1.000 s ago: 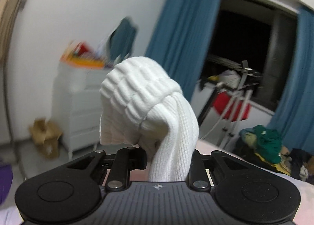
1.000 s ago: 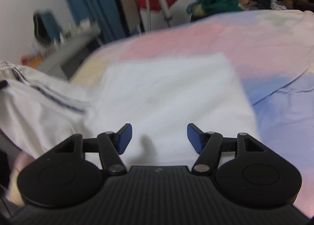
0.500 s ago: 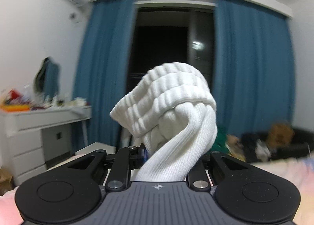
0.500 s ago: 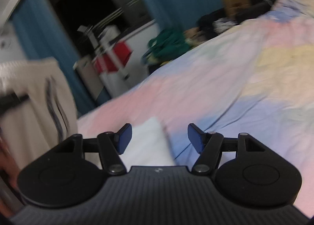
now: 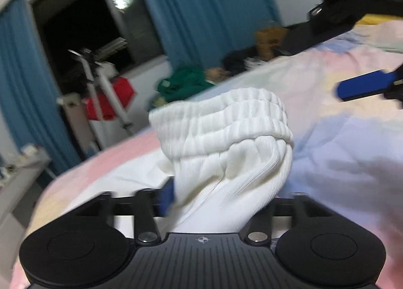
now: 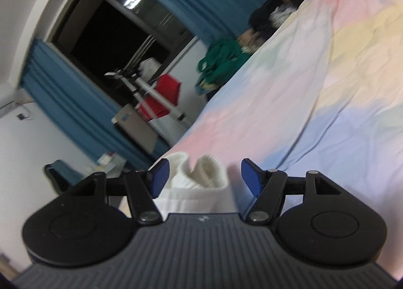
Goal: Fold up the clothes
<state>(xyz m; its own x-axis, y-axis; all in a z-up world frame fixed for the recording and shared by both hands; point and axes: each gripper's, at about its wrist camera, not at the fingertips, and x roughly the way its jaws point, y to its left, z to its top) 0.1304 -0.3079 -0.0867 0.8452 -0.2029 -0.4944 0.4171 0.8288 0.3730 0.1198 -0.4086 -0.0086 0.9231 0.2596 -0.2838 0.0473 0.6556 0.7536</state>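
Your left tool [image 5: 221, 201] grips a white ribbed rolled sock bundle [image 5: 226, 143] above the pastel patchwork bedspread [image 5: 352, 138]. Your right tool [image 6: 204, 175] stands wide and empty. The bundle looks rolled already; setting it down seems left.

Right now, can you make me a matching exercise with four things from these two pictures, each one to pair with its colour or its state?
Things:
1. left claw
2. right claw
3. curtains
4. pile of clothes beside the bed

States or colours:
A. green
B. open, holding nothing
C. blue
D. shut on the white ribbed garment

Pairs: 1-D, 2-B, 3-C, 4-A
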